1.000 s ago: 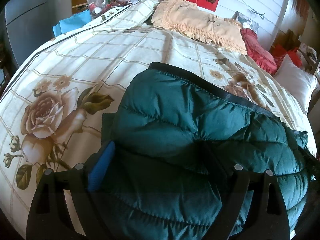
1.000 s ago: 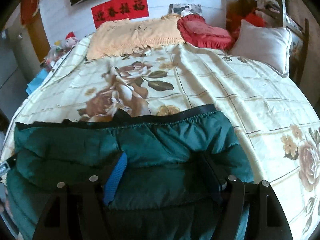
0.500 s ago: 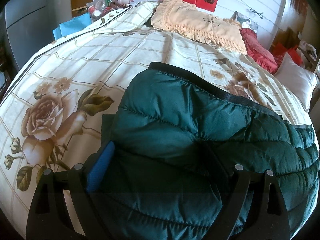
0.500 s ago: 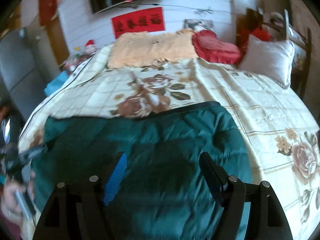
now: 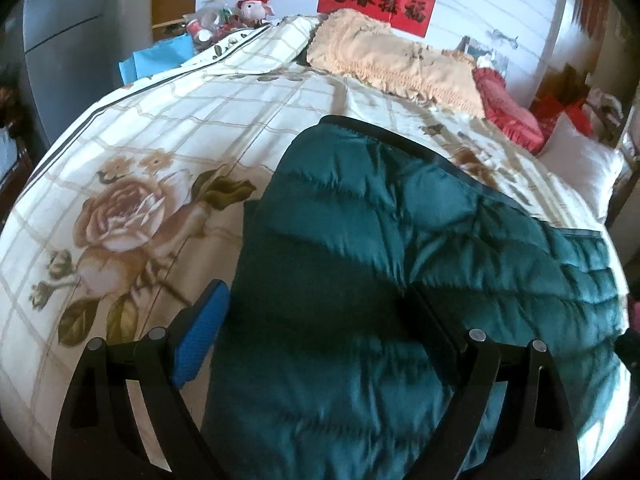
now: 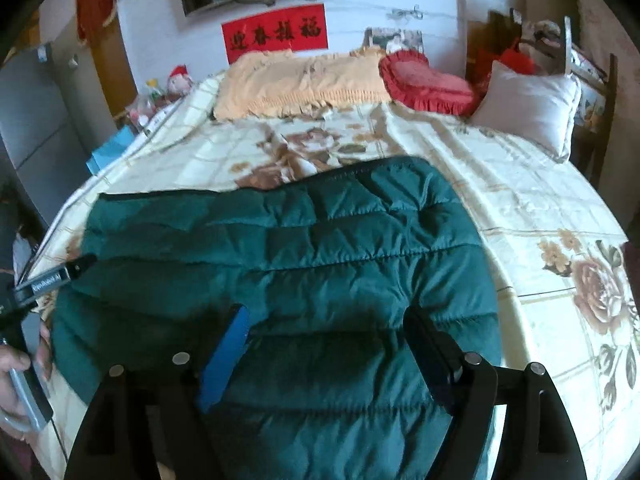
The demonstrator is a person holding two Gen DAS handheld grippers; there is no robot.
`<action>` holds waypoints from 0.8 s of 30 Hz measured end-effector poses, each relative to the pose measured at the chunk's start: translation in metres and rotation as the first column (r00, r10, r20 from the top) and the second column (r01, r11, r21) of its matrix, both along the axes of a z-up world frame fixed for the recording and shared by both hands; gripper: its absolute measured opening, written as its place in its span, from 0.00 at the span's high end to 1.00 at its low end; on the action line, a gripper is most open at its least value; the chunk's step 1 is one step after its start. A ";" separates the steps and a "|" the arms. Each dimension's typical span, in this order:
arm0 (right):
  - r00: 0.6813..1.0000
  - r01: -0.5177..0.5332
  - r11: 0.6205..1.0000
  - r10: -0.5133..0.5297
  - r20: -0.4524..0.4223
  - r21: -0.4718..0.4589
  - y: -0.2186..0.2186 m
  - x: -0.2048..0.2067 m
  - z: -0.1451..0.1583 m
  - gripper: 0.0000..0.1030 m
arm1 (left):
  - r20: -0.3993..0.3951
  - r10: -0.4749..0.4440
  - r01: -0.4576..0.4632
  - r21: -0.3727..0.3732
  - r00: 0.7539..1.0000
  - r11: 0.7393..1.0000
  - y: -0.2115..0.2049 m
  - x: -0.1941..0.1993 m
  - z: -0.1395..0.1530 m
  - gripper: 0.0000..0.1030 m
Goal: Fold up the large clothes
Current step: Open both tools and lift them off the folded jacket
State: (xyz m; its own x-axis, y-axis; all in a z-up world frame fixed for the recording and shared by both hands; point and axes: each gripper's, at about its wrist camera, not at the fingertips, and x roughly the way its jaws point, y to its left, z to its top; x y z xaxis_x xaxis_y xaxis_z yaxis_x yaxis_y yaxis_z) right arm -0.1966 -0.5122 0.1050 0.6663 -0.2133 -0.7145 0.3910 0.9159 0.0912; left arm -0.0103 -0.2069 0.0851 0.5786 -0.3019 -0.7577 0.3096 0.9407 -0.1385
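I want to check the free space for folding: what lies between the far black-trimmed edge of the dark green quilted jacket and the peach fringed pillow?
Only floral checked bedspread lies between the dark green quilted jacket and peach fringed pillow, clearest in the right wrist view.

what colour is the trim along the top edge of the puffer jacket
Black trim on the dark green puffer jacket; it shows best in the left wrist view.

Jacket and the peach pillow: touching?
Apart. The right wrist view shows floral bedspread between the jacket and the peach pillow.

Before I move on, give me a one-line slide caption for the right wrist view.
Open right gripper above a folded dark green puffer jacket on a floral bedspread.
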 end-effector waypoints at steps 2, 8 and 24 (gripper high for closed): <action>1.000 -0.009 1.000 0.009 0.013 0.002 0.010 -0.012 0.004 0.25 | 0.003 -0.004 0.004 -0.006 1.000 1.000 0.006 -0.011 0.003 0.13; 1.000 -0.030 0.999 0.030 0.008 0.029 0.033 -0.030 0.002 0.20 | 0.029 -0.030 0.029 0.012 0.999 0.999 0.018 -0.050 0.011 0.13; 0.996 -0.087 0.994 0.085 0.027 0.060 0.092 -0.060 -0.001 0.18 | 0.121 -0.073 0.067 0.052 0.990 0.996 0.022 -0.129 0.023 0.13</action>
State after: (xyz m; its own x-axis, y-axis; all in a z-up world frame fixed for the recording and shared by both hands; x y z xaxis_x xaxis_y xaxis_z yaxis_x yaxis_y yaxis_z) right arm -0.2564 -0.4199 0.1035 0.6981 -0.1112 -0.7073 0.3080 0.9385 0.1563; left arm -0.1392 -0.1854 0.1085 0.6468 -0.3100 -0.6968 0.3866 0.9209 -0.0508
